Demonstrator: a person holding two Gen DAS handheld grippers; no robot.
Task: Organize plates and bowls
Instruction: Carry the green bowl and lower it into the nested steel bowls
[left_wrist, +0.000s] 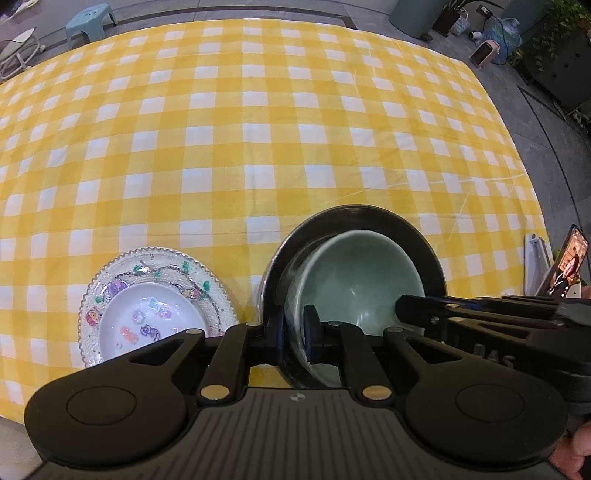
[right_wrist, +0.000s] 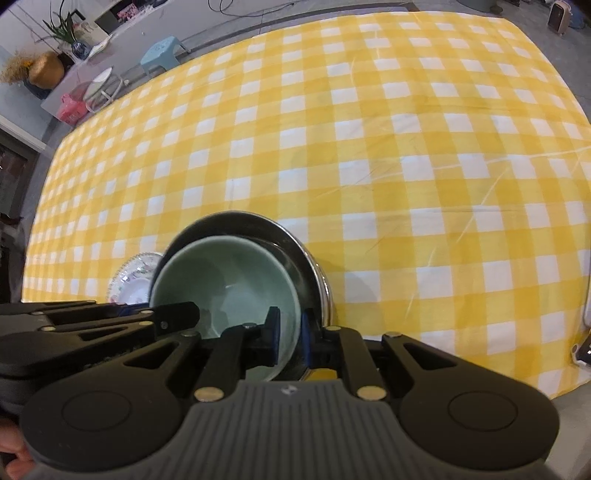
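Observation:
A pale green bowl sits inside a dark, shiny-rimmed plate near the table's front edge. My left gripper is shut on the bowl's left rim, one pad inside and one outside. In the right wrist view the same green bowl rests in the dark plate, and my right gripper is shut on its right rim. Each gripper's black fingers show at the edge of the other's view. To the left, a white bowl with cartoon stickers lies on a clear glass plate.
The yellow and white checked tablecloth covers the whole table. A phone on a stand stands at the right edge. Beyond the far edge are a light blue stool, a small heater and potted plants.

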